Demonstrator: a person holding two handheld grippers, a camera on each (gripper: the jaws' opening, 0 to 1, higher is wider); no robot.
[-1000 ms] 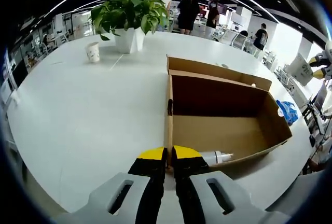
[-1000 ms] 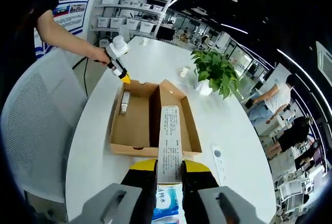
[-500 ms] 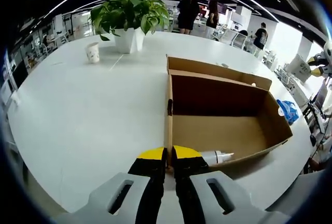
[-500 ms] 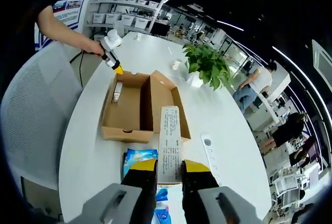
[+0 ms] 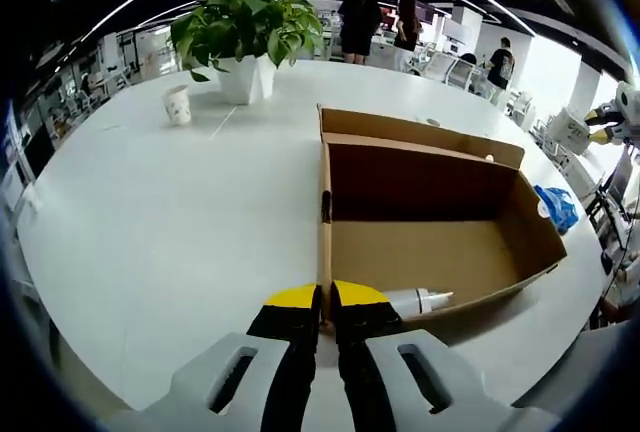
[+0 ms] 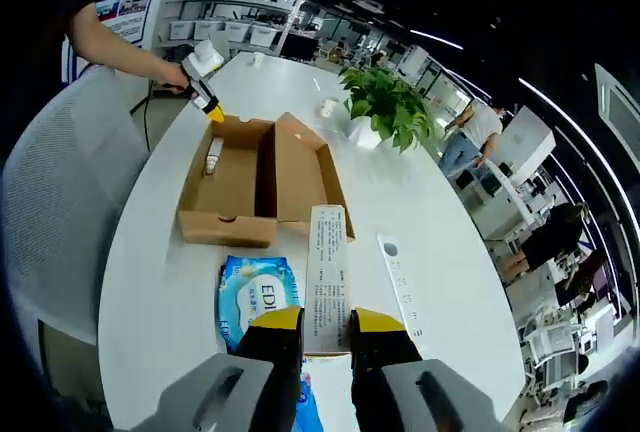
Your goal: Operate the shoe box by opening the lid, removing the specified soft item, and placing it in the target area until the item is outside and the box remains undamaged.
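While the left gripper [image 5: 327, 304] pinches the near wall of the cardboard shoe box [image 5: 430, 242] at lower centre of the left gripper view, its yellow-tipped jaws pressed onto the thin edge, the right gripper [image 6: 327, 324] is clamped on a long printed paper slip [image 6: 327, 277] at lower centre of its own view. The soft item, a blue-and-white tissue pack [image 6: 250, 294], lies on the white table [image 6: 160, 252] at lower left of that view, just outside the box and apart from it. By the look of it the pack is already out, so the step in hand is probably letting go cleanly: ease the left jaws off the wall without tugging, since thin corrugated card creases readily.

Inside, the box is matte brown and square-cornered, its lid folded flat beside it. A small white tube [image 5: 420, 302] rests in its near corner. The pack looks glossy and pliable; the tabletop is smooth and faintly reflective.
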